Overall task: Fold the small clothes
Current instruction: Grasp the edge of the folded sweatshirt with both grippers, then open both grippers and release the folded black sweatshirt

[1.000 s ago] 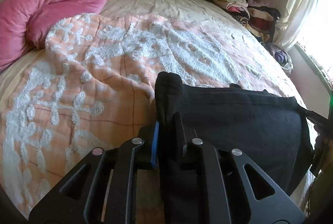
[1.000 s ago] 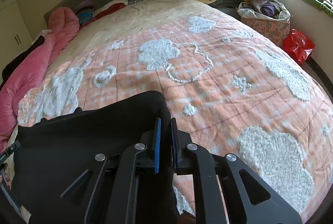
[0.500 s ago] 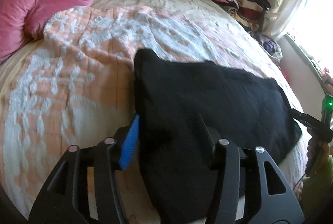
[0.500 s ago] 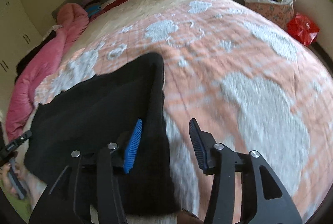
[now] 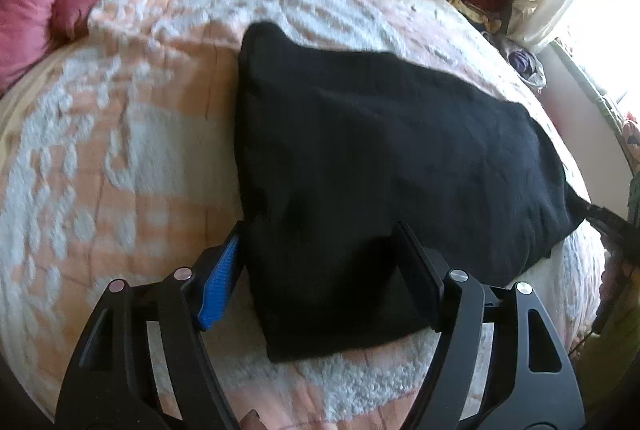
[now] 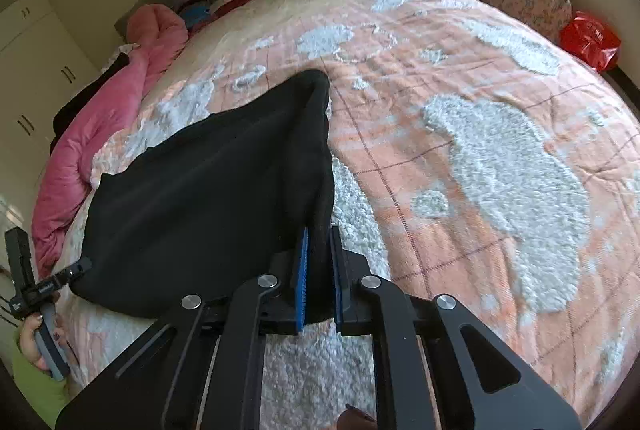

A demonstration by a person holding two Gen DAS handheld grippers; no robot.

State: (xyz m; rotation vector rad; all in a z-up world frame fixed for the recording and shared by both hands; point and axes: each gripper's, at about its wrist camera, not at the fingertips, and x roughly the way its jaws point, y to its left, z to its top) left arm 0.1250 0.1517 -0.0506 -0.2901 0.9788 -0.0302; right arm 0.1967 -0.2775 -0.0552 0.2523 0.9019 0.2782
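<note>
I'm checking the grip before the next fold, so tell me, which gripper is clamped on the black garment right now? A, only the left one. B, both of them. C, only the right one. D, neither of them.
C: the right gripper has its pads pinched on the edge of the black garment, while the left gripper stands wide open over the cloth, its jaws having just been opening.

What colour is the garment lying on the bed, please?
Black garment, clearest in the left wrist view.

The bedspread (image 5: 120, 134) is motion-blurred, and the black garment's (image 5: 360, 150) near edge hides behind the left gripper (image 5: 320, 278).
</note>
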